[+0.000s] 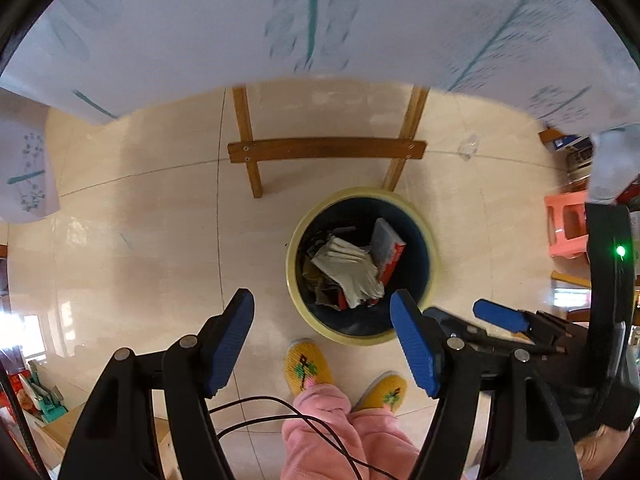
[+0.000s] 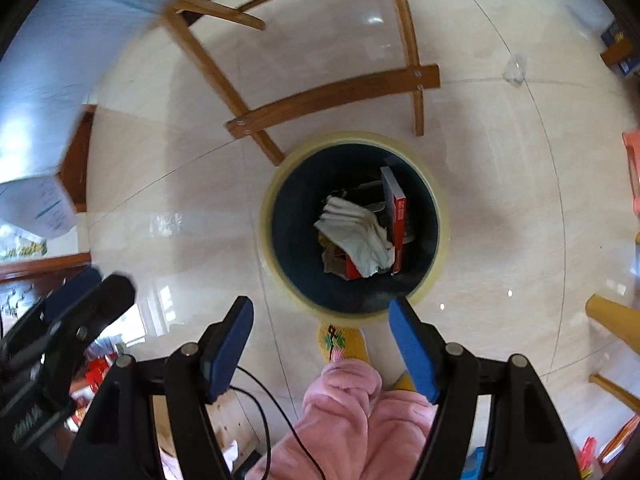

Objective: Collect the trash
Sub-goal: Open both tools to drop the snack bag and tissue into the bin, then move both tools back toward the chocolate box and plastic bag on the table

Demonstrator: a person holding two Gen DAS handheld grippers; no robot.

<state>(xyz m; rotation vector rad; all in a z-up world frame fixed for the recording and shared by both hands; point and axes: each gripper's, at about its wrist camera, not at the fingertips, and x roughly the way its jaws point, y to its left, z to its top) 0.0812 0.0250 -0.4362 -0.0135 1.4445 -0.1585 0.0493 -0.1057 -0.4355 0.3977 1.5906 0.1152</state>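
Observation:
A round bin with a pale yellow rim [image 1: 294, 248] [image 2: 268, 216] stands on the tiled floor below both grippers. Inside lie white gloves [image 1: 348, 270] [image 2: 354, 234], a red and grey box [image 1: 388, 250] [image 2: 396, 216] and darker scraps. My left gripper [image 1: 322, 344] is open and empty, above the bin's near edge. My right gripper [image 2: 322, 346] is open and empty, also above the near edge. The right gripper shows at the right of the left wrist view [image 1: 500, 316], and the left gripper at the left of the right wrist view [image 2: 92, 300].
A wooden table frame [image 1: 326, 148] [image 2: 336, 96] stands just behind the bin, under a white patterned cloth [image 1: 280, 20]. A pink stool [image 1: 566, 228] is at the right. The person's yellow slippers [image 1: 306, 366] [image 2: 340, 340] are beside the bin. A crumpled clear wrapper [image 1: 468, 146] [image 2: 514, 70] lies on the floor.

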